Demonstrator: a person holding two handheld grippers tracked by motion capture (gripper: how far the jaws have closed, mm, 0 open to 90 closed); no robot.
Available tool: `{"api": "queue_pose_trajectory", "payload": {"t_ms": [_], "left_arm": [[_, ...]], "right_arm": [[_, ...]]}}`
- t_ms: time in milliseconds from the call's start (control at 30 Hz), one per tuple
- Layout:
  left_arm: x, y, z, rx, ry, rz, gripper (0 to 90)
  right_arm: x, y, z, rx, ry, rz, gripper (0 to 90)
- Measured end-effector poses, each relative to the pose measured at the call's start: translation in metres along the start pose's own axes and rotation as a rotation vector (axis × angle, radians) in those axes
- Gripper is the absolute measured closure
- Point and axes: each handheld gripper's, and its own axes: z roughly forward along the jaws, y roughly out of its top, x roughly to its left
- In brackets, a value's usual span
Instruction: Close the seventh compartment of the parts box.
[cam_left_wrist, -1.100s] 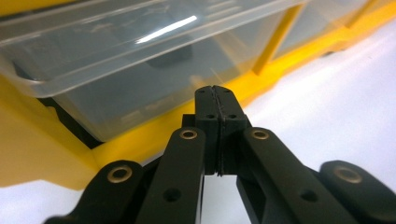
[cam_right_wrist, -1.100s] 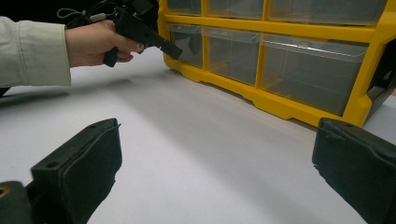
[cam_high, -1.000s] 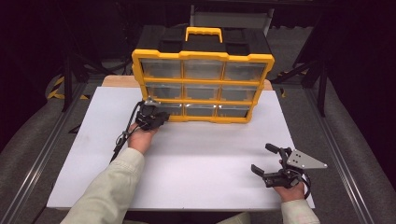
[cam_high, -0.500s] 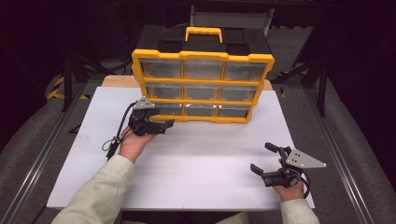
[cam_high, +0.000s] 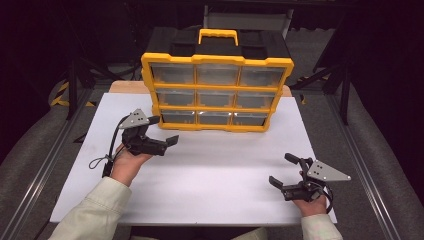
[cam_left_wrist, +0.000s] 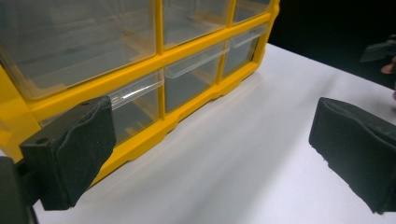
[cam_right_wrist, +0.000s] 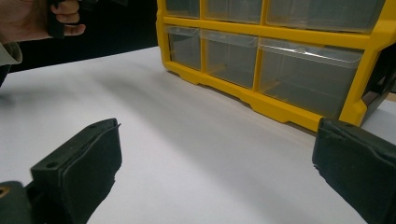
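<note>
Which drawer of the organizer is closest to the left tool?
The bottom-left drawer: the left tool sits open just before that corner; the other eight lie higher or further right.

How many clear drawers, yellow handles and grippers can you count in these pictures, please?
Clear drawers in the yellow organizer: 9 (3 rows of 3)
Yellow handle: 1
Grippers: 2, the left gripper and the right gripper, both open
Total: 12

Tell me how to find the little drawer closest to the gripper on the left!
Find the big yellow organizer with a handle on top, standing at the back of the white table. It holds three rows of clear drawers. Yours is the bottom-left drawer, the one right beside the open left gripper.
</note>
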Motion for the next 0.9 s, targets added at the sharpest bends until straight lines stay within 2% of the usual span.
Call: {"api": "queue_pose_trajectory", "payload": {"t_ms": [167,267,400,467,500,567,733,767,900], "left_arm": [[-0.001,-0.009,-0.015,-0.02,-0.012,0.005,0.4],[0.003,-0.02,-0.029,-0.06,-0.01,-0.012,0.4],[0.007,-0.029,-0.046,-0.105,0.001,-0.016,0.3],[0.007,-0.032,-0.05,-0.117,0.0,-0.011,0.3],[0.008,-0.038,-0.058,-0.129,0.005,0.009,0.2],[0.009,-0.041,-0.061,-0.128,0.002,0.011,0.2],[0.013,-0.061,-0.085,-0.16,0.01,0.017,0.2],[0.013,-0.061,-0.085,-0.16,0.01,0.017,0.2],[0.013,-0.078,-0.094,-0.169,0.021,0.008,0.2]], "right_arm": [[0.0,0.0,0.0,0.002,0.002,0.0,1.8],[0.0,0.0,0.0,0.002,0.002,-0.001,1.6],[0.001,0.0,0.0,0.005,-0.003,-0.001,1.3],[0.001,0.0,0.0,0.006,-0.003,-0.002,1.2],[0.001,0.0,0.0,0.007,-0.004,-0.002,1.1],[0.001,0.001,0.0,0.007,-0.005,-0.003,1.1],[0.001,0.001,0.001,0.008,-0.008,-0.011,0.8],[0.001,0.001,0.001,0.008,-0.008,-0.011,0.8],[0.001,0.0,0.002,0.015,-0.007,-0.01,0.3]]}}
